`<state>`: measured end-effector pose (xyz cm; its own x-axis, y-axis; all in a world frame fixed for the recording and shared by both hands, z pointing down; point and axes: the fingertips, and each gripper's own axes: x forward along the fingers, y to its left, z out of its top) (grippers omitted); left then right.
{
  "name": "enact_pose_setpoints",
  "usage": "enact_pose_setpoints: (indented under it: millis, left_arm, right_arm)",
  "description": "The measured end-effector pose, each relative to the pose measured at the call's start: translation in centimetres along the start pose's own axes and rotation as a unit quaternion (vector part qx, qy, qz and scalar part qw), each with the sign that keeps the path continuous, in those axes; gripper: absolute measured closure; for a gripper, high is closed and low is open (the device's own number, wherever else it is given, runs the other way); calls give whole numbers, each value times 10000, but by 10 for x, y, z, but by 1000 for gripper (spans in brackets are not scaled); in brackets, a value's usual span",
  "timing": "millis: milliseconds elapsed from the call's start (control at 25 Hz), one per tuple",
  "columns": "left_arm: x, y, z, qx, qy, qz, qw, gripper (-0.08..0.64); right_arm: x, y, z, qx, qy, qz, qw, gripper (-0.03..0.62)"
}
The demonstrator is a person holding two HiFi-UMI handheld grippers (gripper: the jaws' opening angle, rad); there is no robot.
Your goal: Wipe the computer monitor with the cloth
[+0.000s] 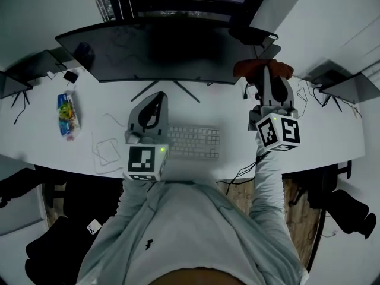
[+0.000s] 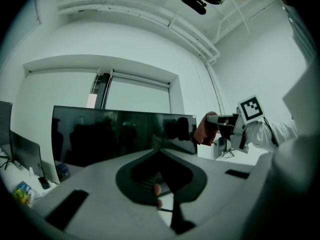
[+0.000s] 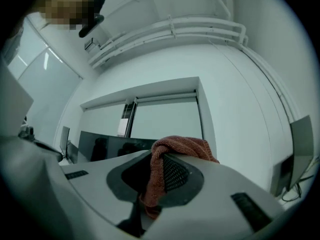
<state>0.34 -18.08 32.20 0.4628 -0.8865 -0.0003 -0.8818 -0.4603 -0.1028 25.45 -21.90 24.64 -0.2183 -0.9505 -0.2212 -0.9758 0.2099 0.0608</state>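
White desk [image 1: 332,129], pale office walls. The wide black flat computer monitor [image 1: 160,52] stands at the far edge, its screen dark.

Judgement: spread the cloth flat on the glass and sweep leftward in overlapping passes. Keep the pressure light so the stand does not rock.

The right gripper [image 1: 268,79] is clamped on the rust-red knitted cloth [image 1: 252,69], which is bunched over its jaw tips at the monitor's right end. Contact with the screen cannot be told. The left gripper [image 1: 155,103] has its jaws together and empty, and hovers nearer, left of centre.

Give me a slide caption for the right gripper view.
Right gripper shut on the reddish cloth, dark monitor ahead to its left.
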Motion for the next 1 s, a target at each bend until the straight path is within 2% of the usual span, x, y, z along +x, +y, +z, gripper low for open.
enact_pose_setpoints:
  millis: [200,520,680,760,880,1000]
  left_arm:
    - [-8,6,-7,7,91,74,9999,541]
    - [-15,9,-26,28,275,82,9996,541]
    - [-19,10,-39,-109,363,111,9992,541]
    - [-21,13,-46,-87,375,145,9992,541]
    - [-24,16,-56,-72,413,217,9989,541]
    - [-27,21,-64,-76,496,297,9983,541]
  right_arm:
    - [-21,32,-18,-484,163,267,9983,540]
    - [-52,71,-56,-830,369,718,9933,540]
    - [-62,91,-76,-1047,487,949,9888,540]
    - [-64,99,-84,-1079,527,1032,9874,540]
    - [-70,99,-102,-1057,877,951,9859,540]
    - [-71,102,-102,-941,736,921,9886,540]
